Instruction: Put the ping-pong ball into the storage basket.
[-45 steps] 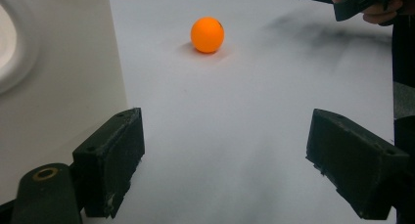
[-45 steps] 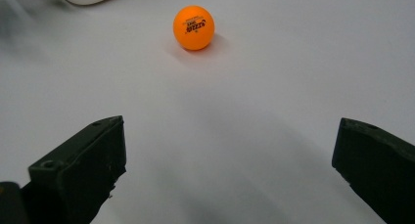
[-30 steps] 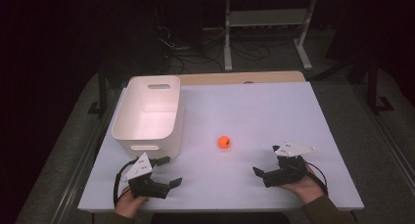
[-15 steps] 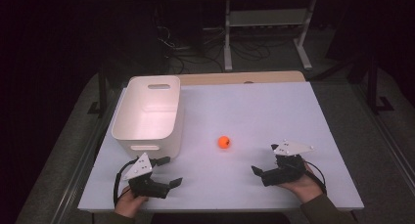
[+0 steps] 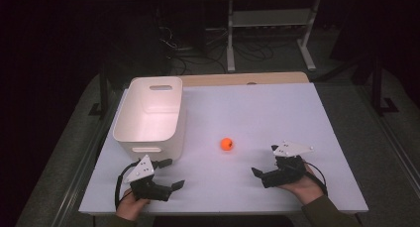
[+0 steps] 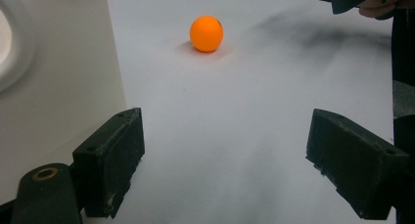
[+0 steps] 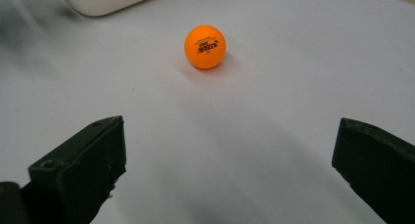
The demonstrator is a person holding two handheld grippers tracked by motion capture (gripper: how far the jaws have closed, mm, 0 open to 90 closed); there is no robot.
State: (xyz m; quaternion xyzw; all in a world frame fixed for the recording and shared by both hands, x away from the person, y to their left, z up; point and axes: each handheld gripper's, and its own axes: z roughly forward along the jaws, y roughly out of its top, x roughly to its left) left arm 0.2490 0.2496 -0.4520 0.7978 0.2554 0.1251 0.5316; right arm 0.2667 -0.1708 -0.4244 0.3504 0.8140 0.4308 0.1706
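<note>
Orange ball (image 5: 227,143) sits alone on white table (image 5: 257,113), right of bin (image 5: 150,115); left gripper (image 5: 170,173) gapes wide, empty; right gripper (image 5: 265,162) likewise (both near table's front edge).

Left claw (image 5: 171,173) jaws wide apart, right claw (image 5: 263,163) likewise, both hand-held low

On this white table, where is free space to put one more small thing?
Widest bare patch: the white table's far right half, beyond the small orange ball. Also free: the near strip between left gripper and right gripper. Crowded: the left side, taken by the white plastic bin.
</note>
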